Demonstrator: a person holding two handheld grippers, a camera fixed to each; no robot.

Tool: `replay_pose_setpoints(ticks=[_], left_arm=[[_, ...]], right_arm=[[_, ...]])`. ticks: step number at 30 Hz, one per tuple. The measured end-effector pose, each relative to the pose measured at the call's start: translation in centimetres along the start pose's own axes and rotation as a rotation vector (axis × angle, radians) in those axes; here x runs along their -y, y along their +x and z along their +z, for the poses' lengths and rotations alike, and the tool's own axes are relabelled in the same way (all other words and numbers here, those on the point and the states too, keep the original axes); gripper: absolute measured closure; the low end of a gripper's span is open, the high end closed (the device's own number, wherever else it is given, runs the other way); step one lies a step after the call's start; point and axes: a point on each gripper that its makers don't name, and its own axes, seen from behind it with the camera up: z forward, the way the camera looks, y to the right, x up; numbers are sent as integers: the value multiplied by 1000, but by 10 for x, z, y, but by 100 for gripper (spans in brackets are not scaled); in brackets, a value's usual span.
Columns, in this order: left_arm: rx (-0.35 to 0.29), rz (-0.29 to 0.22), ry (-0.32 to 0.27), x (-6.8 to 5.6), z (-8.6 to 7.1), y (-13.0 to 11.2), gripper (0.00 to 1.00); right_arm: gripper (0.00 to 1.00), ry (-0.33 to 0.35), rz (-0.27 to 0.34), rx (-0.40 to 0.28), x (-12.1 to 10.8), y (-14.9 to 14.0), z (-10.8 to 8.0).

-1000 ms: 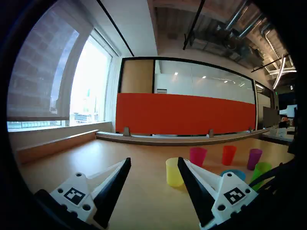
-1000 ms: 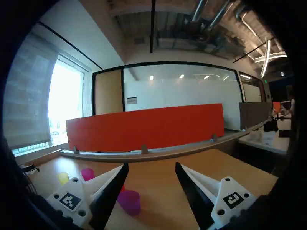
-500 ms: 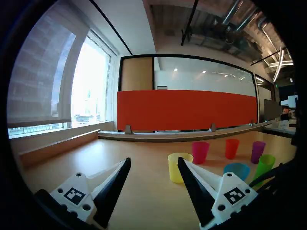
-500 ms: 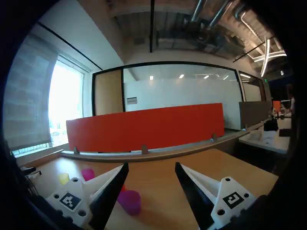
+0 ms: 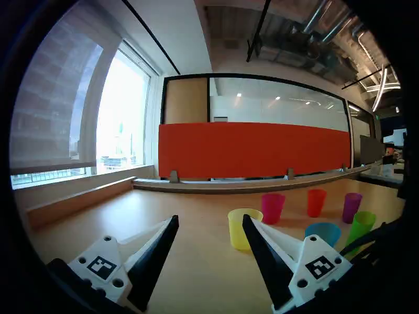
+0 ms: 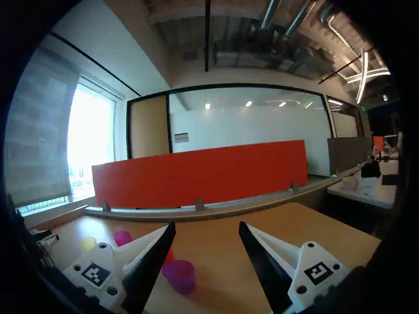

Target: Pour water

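- Yellow plastic cup [image 5: 242,230] stands upright on the light wooden counter [image 5: 173,204], just ahead of the left gripper [image 5: 209,220], partly behind one finger.
- Left gripper: spread wide, empty.
- Right gripper [image 6: 207,226]: spread wide, empty, with a purple plastic cup [image 6: 179,275] near it.

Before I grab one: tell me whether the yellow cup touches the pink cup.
Apart. The right gripper view shows bare table between the yellow cup and the pink cup.

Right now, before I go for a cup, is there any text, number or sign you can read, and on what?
Wall sign beside the wooden panel: too small to read.
Square markers on the jaws: patterns, no letters.
Cups: no print seen.
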Motion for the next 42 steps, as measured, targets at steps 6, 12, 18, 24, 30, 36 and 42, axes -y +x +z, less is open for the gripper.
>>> replay_pose_setpoints(ticks=[6, 12, 18, 24, 30, 36, 42], left_arm=[[-1, 1, 1, 0, 0, 0, 10], [0, 1, 2, 0, 0, -1, 10], [1, 2, 2, 0, 0, -1, 10], [2, 2, 2, -1, 1, -1, 10], [2, 2, 2, -1, 1, -2, 10], [2, 2, 2, 0, 1, -2, 10], [2, 2, 2, 0, 0, -3, 10]], right_arm=[[6, -1, 1, 4, 0, -2, 1], [6, 0, 7, 4, -2, -4, 1], [6, 3, -3, 3, -4, -5, 2], [6, 7, -28, -9, -4, -1, 3], [6, 29, -83, -37, 0, 0, 0], [5, 23, -107, -56, -4, -8, 1], [5, 40, -69, -46, -6, -30, 4]])
